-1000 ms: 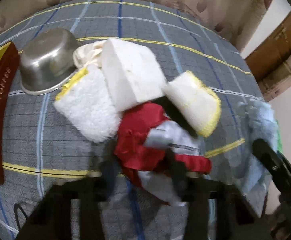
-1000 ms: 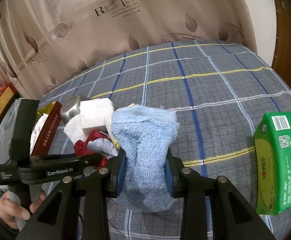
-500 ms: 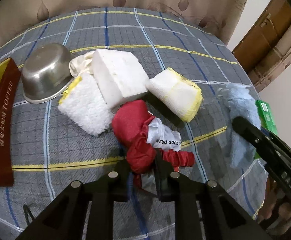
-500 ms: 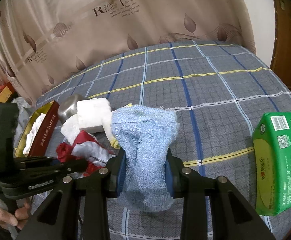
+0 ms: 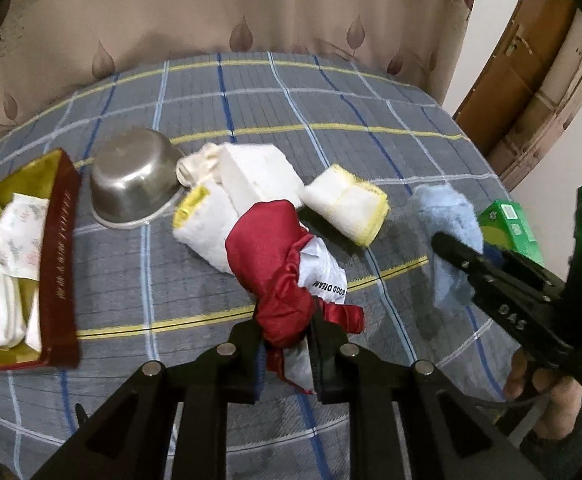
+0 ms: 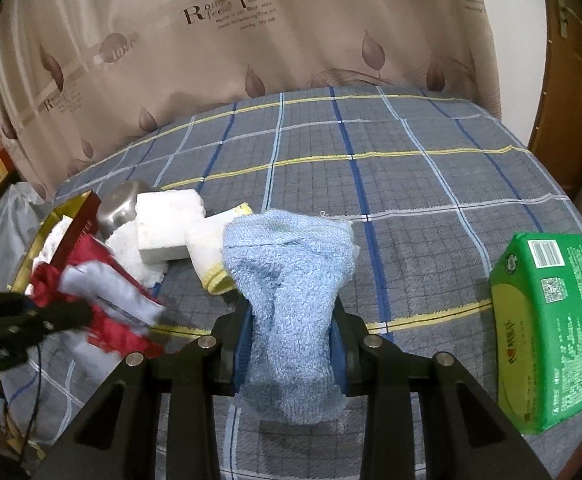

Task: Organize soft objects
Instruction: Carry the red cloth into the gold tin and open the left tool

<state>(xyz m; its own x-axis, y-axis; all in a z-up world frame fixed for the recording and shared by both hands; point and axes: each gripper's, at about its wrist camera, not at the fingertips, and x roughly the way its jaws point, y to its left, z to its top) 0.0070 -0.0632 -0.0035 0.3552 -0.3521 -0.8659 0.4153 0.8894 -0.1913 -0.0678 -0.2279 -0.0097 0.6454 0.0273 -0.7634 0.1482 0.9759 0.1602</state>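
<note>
Status: your left claw (image 5: 285,330) is clenched on the red and white satin cloth (image 5: 267,264), jaws just finished closing with the fabric bunched between them. Cloth hangs off the pads with its printed white part draping toward the plaid bed cover (image 5: 331,120); from the right wrist view it looks lifted clear of the cover, though that view is blurred there, so I can't confirm.

Your right claw (image 6: 291,344) is grasping the blue towel (image 6: 291,280), pinched across its middle, loose end sagging below the fingers.

On the bed cover (left wrist view):
- steel bowl (image 5: 133,188), tipped on its side, just beside the pile
- white foam block (image 5: 259,176) resting on a fluffy white cloth with yellow trim (image 5: 207,228), cream fabric (image 5: 199,162) bunched between block and bowl
- folded white cloth with yellow edge (image 5: 347,208), lying apart, right of the block
- dark red box (image 5: 57,260) at the left, open, gold-lined, white folded cloths (image 5: 11,264) inside
- green tissue pack (image 6: 551,324) at the right, near the towel, not touching it

Your hand (image 5: 547,392) shows on the right claw's grip.
</note>
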